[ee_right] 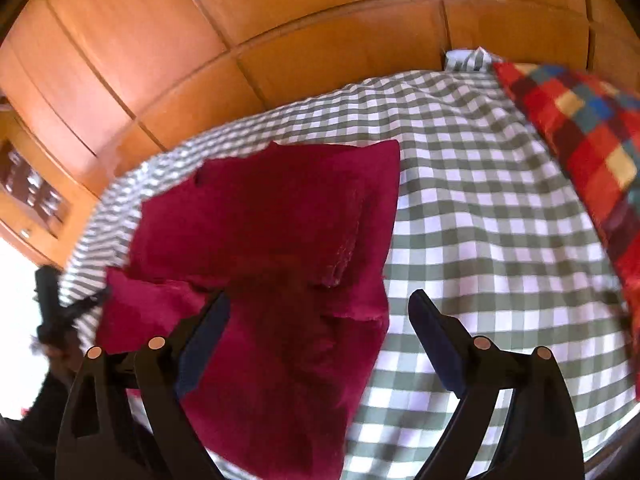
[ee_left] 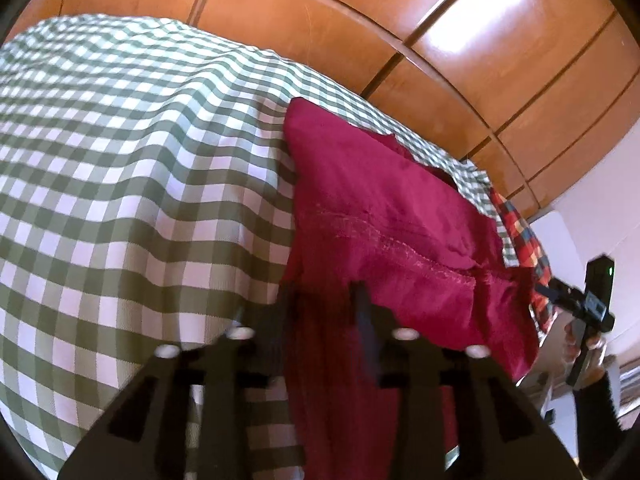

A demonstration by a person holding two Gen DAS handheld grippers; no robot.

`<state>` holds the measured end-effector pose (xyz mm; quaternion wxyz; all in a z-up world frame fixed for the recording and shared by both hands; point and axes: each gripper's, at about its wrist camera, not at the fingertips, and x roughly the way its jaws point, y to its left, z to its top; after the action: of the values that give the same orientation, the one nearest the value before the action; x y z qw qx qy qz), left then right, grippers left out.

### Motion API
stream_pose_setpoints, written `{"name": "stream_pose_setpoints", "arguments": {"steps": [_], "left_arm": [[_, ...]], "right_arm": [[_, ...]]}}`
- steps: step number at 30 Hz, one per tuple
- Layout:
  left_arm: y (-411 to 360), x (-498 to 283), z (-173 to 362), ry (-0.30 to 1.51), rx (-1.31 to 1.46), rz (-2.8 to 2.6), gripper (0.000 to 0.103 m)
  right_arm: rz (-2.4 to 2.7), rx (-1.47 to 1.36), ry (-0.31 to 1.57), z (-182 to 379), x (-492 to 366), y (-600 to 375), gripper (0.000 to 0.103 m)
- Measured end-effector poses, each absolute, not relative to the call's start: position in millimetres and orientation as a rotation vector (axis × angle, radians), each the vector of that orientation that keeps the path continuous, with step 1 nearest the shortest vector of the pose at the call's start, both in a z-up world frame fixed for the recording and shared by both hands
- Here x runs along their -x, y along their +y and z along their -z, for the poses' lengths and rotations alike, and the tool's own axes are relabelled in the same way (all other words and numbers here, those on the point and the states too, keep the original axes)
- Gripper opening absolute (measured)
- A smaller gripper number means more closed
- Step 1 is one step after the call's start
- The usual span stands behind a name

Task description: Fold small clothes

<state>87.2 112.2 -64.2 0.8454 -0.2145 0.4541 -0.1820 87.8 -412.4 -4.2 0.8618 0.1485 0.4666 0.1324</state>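
Green-and-white checked bedcover (ee_left: 120, 184) is lying before orange wooden wardrobe doors (ee_right: 168, 60). Left gripper (ee_left: 320, 300) is pinching the crimson fabric garment (ee_left: 384, 216) at 6 o'clock, jaws narrow. Right gripper (ee_right: 320, 312) is hovering over its 6 o'clock hem, jaws wide, gripping nothing.

We are in a home bedroom: a bed under a green-and-white checked bedspread (ee_left: 120, 168), a colourful plaid blanket (ee_right: 580, 140) at its edge, and glossy wooden wardrobe doors (ee_left: 460, 40) right behind it.

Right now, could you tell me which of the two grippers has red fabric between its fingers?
The left gripper: the red garment runs between its fingers, whereas the right gripper gapes open.
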Motion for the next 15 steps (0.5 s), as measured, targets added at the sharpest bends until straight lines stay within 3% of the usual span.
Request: {"name": "stream_pose_setpoints", "arguments": {"steps": [6, 8, 10, 11, 12, 13, 15], "left_arm": [[111.0, -90.5, 66.5, 0.968, 0.475, 0.397, 0.041], [106.7, -90.9, 65.4, 0.970, 0.460, 0.402, 0.035], [102.9, -89.5, 61.5, 0.960, 0.434, 0.399, 0.028], [102.0, -89.3, 59.8, 0.955, 0.423, 0.395, 0.019], [100.6, -88.7, 57.7, 0.948, 0.402, 0.387, 0.016], [99.3, -88.1, 55.8, 0.942, 0.387, 0.381, 0.009], [97.1, -83.9, 48.7, 0.915, 0.358, 0.380, 0.007]], "right_arm": [[-0.334, -0.231, 1.014, 19.1, -77.6, -387.0, 0.090], [-0.318, -0.227, 1.025, 30.2, -85.9, -381.7, 0.085], [-0.293, -0.220, 1.019, 38.8, -95.9, -374.2, 0.063], [-0.264, -0.197, 1.019, 41.5, -100.4, -369.2, 0.043], [-0.246, -0.167, 1.020, 43.0, -102.0, -366.6, 0.020], [-0.230, -0.134, 1.021, 42.7, -101.8, -362.7, 0.014], [-0.211, -0.072, 1.006, 36.4, -95.8, -356.2, 0.009]]}}
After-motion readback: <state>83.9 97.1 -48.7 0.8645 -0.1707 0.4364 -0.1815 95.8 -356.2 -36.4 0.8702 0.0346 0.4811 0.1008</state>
